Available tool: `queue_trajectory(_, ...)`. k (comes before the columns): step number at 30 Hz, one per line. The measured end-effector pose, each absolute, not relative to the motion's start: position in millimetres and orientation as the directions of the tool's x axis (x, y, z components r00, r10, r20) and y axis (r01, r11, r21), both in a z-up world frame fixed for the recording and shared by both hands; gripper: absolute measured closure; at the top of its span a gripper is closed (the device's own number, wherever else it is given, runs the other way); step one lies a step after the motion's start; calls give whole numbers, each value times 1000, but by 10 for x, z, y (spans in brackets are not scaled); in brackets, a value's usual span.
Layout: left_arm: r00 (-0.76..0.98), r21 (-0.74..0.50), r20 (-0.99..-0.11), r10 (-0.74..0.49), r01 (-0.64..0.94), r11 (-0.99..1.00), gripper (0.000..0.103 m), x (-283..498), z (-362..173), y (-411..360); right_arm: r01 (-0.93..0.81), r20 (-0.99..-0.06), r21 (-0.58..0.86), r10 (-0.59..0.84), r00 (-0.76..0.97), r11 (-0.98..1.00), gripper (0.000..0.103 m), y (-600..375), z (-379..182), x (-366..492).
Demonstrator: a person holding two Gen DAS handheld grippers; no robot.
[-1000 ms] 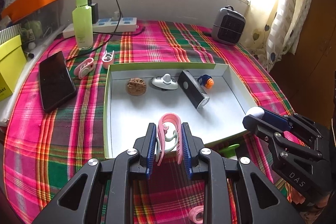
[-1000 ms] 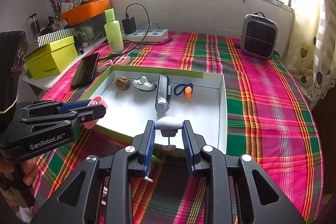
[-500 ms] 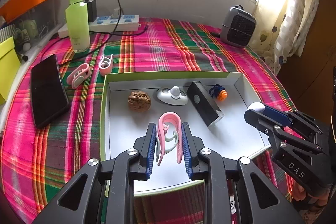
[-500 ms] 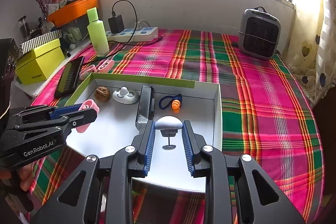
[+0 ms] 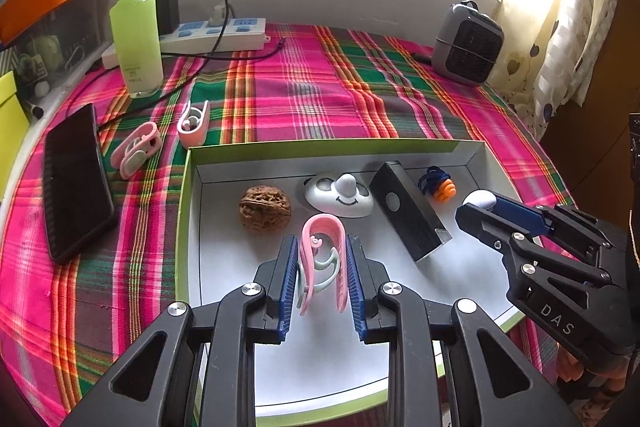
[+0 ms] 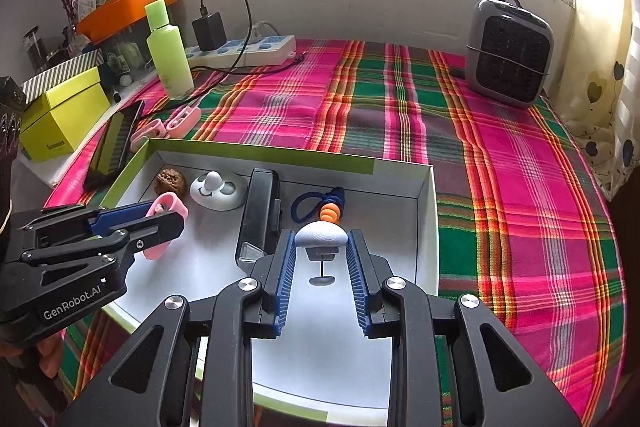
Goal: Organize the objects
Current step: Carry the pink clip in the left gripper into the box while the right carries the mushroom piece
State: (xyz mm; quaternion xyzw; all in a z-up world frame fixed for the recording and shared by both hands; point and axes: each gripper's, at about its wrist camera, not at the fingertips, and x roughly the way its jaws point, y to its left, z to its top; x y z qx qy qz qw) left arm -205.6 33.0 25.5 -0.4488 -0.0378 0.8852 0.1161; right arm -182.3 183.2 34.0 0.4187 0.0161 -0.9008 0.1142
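Cloth (image 5: 320,95) — pink, green and orange plaid; tray (image 5: 320,145) — white inside, lime rim; bottle (image 5: 136,27) lime; clip (image 5: 324,259) pink.

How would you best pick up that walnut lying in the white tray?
Probably from above, pads closing across the middle of the walnut, at its widest. It is round and rough, so any pair of sides should hold. Keep the fingers clear of the tray wall beside it and the smiley holder.

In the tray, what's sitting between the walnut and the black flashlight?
The white smiley-face holder lies between the walnut and the black flashlight, along the tray's far wall; both wrist views show it.
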Motion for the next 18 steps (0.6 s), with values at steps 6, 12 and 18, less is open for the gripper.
queue_trajectory(6,-561,-166,-794,232,-167,-972,81,-2106,202,329,220,-766,66,-191,-614,-973,75,1818,290,-1871)
queue_trajectory(12,-557,-161,-799,229,-169,-972,81,-2142,166,347,216,-772,62,-185,-608,-974,75,1807,252,-1907)
queue_trajectory(18,-553,-159,-801,229,-173,-972,81,-2160,150,368,211,-777,56,-175,-604,-976,75,1815,220,-1938)
